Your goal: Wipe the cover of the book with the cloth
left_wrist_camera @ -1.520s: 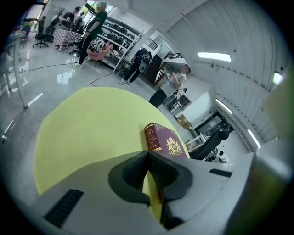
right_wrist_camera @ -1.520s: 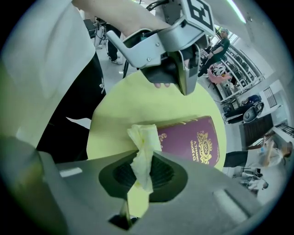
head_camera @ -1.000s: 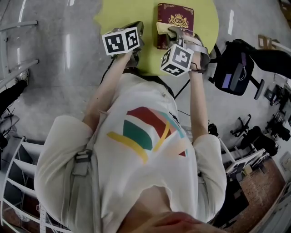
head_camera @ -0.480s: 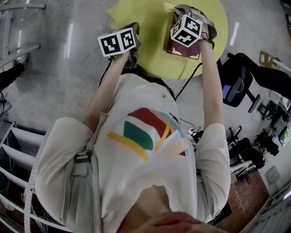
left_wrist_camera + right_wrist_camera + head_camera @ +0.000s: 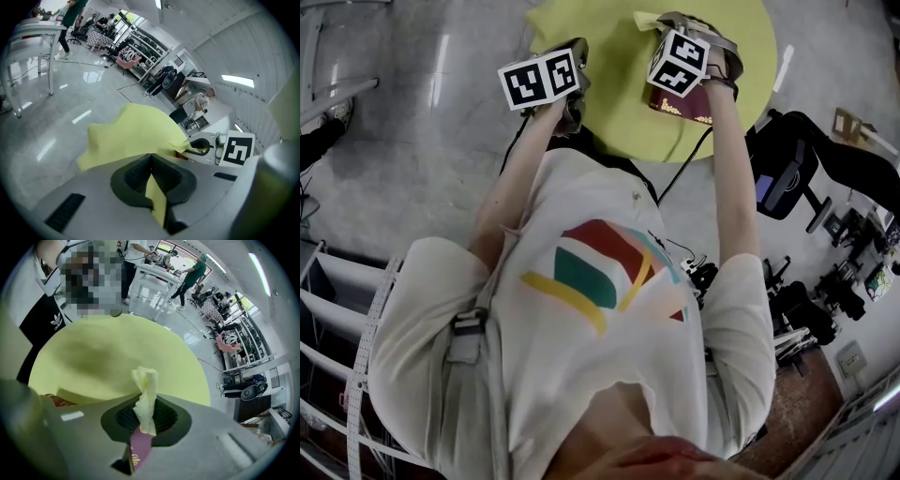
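Head view: book [image 5: 686, 109] on the yellow-sheeted worktop [image 5: 619, 94]. Left gripper view: left gripper [image 5: 151, 159], jaws shut, pinches that sheet [image 5: 136, 131]; a tug could drag the book. Right gripper view: right gripper [image 5: 146, 417], jaws clamped on the cloth [image 5: 146, 390] over the book; its thin bite may slip.

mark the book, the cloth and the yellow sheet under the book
book [image 5: 689, 107]: head view, near edge of the maroon cover.
cloth [image 5: 146, 397]: right gripper view, middle of the wad pinched between the jaws.
yellow sheet [image 5: 136, 133]: left gripper view, spread part beyond the jaws.
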Motion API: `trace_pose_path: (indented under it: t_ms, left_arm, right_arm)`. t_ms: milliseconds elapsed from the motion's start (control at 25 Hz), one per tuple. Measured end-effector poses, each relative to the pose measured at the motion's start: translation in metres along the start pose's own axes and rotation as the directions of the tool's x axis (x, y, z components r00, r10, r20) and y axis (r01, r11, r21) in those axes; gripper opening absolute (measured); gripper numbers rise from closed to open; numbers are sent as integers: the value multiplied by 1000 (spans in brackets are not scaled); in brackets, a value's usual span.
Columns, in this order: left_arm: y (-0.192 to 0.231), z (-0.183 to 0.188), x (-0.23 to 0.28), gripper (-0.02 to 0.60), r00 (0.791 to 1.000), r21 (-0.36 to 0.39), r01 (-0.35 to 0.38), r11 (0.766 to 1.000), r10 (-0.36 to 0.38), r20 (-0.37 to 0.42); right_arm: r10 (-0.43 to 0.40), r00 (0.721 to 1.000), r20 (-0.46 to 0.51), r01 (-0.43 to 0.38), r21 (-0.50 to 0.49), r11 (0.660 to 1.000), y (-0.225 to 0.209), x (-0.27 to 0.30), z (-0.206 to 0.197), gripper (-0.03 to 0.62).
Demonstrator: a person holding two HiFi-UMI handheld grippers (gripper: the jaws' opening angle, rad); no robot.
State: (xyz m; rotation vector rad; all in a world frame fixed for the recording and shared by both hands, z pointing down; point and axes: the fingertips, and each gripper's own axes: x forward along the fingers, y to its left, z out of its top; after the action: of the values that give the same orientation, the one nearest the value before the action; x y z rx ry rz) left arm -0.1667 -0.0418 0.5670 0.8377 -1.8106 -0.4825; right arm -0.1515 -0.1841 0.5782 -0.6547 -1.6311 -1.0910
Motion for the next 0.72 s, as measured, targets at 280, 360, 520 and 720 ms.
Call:
trace_pose_path:
  t_ms: [280, 360, 520, 720]
  left_arm:
    - [-7, 12, 4, 17, 1000, 17, 22, 1000, -22, 0]
    - [-7, 14, 6, 17, 1000, 17, 23, 1000, -23, 2]
    - [-10, 18, 9, 15, 1000, 25, 29, 999, -29, 10]
    - [-12, 16, 11, 15, 999, 35, 33, 999, -33, -2]
  right_arm:
    - [73, 997, 4, -73, 7, 997, 49, -20, 5, 31]
    - [102, 995, 4, -102, 5, 995, 68, -27, 5, 31]
    - [154, 988, 20, -155, 39, 987, 105, -41, 9, 31]
    - [201, 979, 28, -203, 75, 976, 152, -51, 15, 31]
